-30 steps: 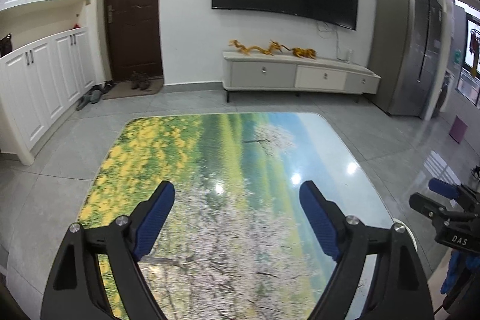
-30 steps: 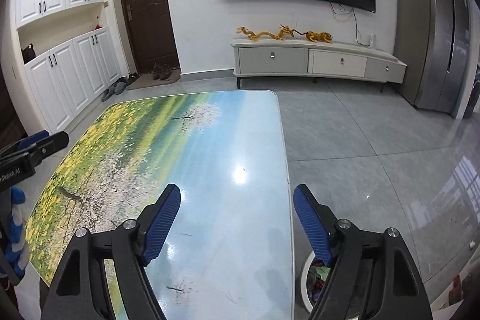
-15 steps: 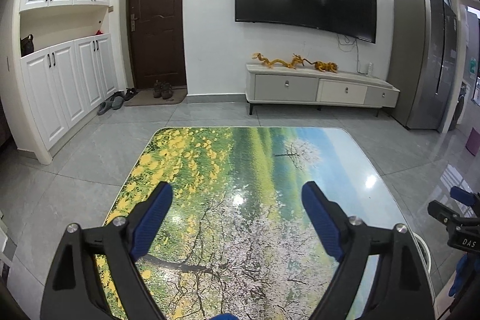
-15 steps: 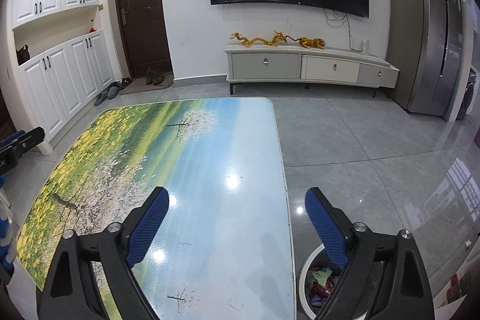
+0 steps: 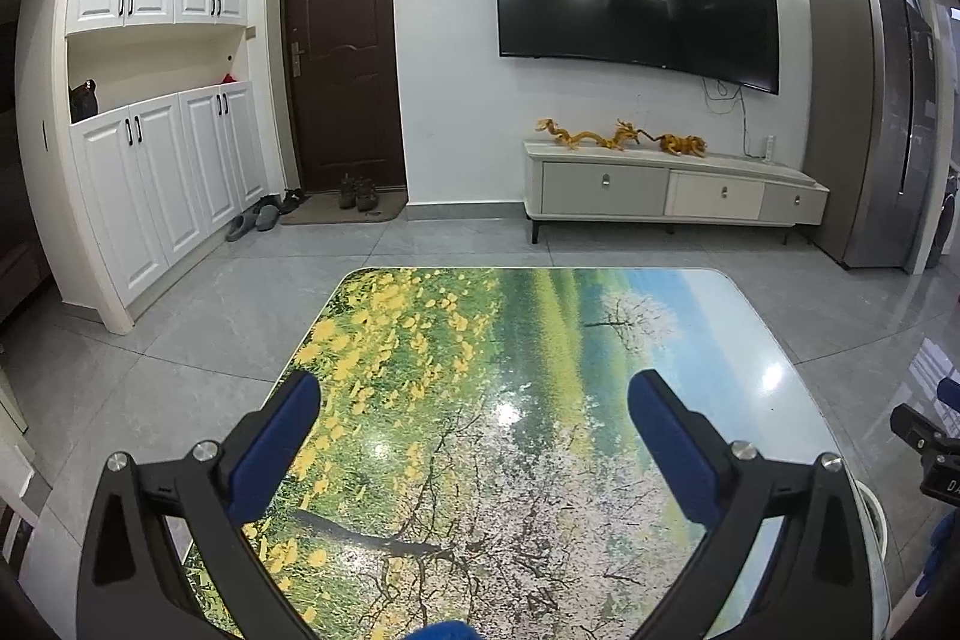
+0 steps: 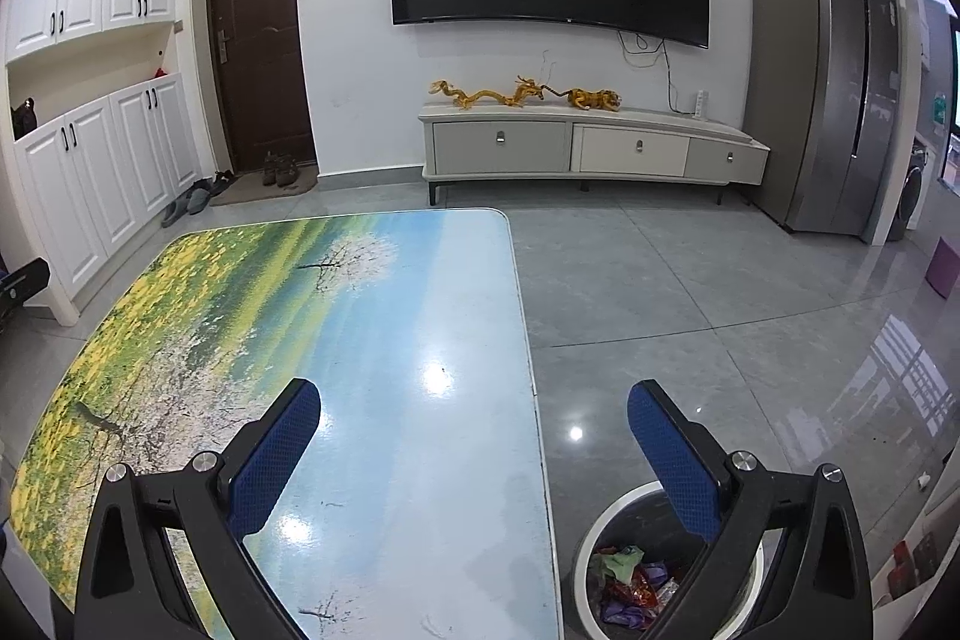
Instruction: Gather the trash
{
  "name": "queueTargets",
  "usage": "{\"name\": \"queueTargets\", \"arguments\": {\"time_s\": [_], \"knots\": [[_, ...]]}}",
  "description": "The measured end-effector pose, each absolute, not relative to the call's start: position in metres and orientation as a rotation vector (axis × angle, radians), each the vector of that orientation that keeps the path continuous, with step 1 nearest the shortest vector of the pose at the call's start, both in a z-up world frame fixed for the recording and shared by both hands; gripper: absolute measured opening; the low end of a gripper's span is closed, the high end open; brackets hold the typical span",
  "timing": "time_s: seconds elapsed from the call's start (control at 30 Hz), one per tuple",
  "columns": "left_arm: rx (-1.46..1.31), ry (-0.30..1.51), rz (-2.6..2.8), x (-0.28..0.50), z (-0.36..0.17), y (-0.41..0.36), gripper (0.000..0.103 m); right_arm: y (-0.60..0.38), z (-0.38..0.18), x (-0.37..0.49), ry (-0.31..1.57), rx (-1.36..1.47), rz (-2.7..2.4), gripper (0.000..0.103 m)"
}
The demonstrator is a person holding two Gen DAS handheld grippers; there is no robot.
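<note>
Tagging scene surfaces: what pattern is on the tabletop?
A printed landscape on the tabletop: yellow flowers, white blossom trees, green field, blue sky. Clearest in the left wrist view.

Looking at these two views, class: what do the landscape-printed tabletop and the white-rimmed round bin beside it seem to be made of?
Landscape-printed tabletop: probably glass or a glossy laminate over a printed picture; ceiling lights mirror sharply in it.
White-rimmed round bin: likely plastic; smooth, matte white rim, wrappers inside. Its wall is mostly hidden, so this is uncertain.
</note>
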State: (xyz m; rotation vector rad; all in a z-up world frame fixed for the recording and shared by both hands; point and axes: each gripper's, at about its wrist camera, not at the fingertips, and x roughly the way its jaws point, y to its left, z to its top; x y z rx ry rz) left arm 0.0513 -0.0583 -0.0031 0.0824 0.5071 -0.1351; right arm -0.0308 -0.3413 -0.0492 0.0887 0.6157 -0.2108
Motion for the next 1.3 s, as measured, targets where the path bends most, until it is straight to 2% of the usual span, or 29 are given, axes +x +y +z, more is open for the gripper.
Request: {"name": "queueTargets", "arguments": {"time_s": [0.5, 1.3], "knots": [[0.092, 0.516, -0.181, 0.047, -0.008, -0.071, 0.103, -0.345, -0.053, -0.036, 0.616, 0.092, -0.225, 0.103], [0.229, 0.561, -0.368, 0.019, -0.034, -0.141, 0.103, -0.387, -0.090, -0.078, 0.676, 0.129, -0.375, 0.103]]}}
